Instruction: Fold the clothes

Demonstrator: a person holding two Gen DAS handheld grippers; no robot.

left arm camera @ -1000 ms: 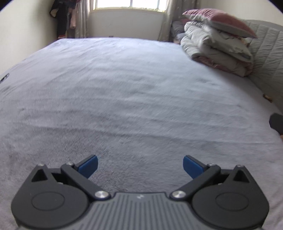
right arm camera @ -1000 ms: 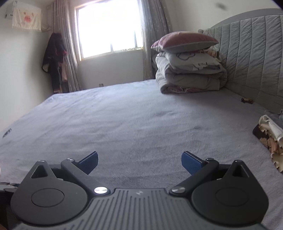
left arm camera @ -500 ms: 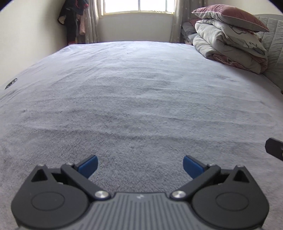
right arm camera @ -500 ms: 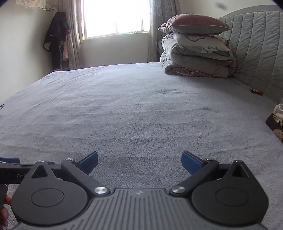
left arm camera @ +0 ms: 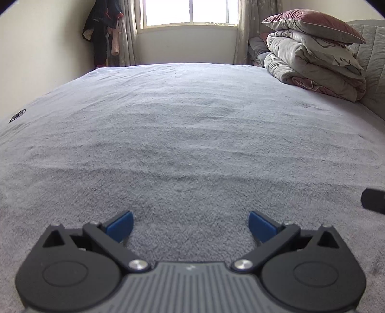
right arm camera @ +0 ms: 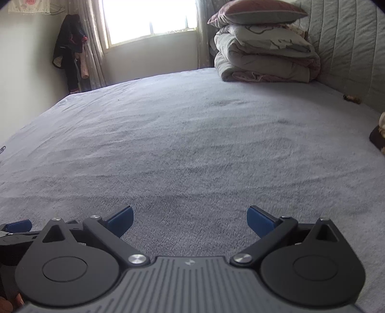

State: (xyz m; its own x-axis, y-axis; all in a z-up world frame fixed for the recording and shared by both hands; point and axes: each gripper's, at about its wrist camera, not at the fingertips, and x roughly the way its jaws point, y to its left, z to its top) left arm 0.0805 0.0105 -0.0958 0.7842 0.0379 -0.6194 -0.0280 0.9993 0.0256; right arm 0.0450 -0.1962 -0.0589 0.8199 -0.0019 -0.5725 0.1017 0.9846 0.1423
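Hovering low over the grey bed cover [left arm camera: 192, 134], the left tongs [left arm camera: 190, 225] stand wide with nothing between their blue pads; the right tongs [right arm camera: 190, 220] are just as wide and just as empty.

Of clothes to fold, the only likely piece is a dark and cream bundle of cloth [right arm camera: 379, 137] at the 3 o'clock edge of the right wrist view, lying on the bed near the quilted headboard [right arm camera: 349, 43]. So little of it shows that neither its long axis nor the way it points can be told, nor even whether it is a garment.

Only the right view shows that bundle, a small brown object [right arm camera: 351, 98] at the foot of the headboard around 2 o'clock, and, at 8 o'clock, the blue tip of the left tongs beside a fingertip [right arm camera: 7, 305] in the bottom corner. Only the left view shows a dark oval mark [left arm camera: 18, 115] on the cover at 9 o'clock and a black piece, probably of the right tongs, cut by the frame at 3 o'clock.

Both views share the stacked bedding topped by a pillow [left arm camera: 312, 24] at 1 o'clock, the bright window [left arm camera: 190, 12] at 12, and dark garments hanging [left arm camera: 103, 31] in the corner at 11, too dim to sort out.
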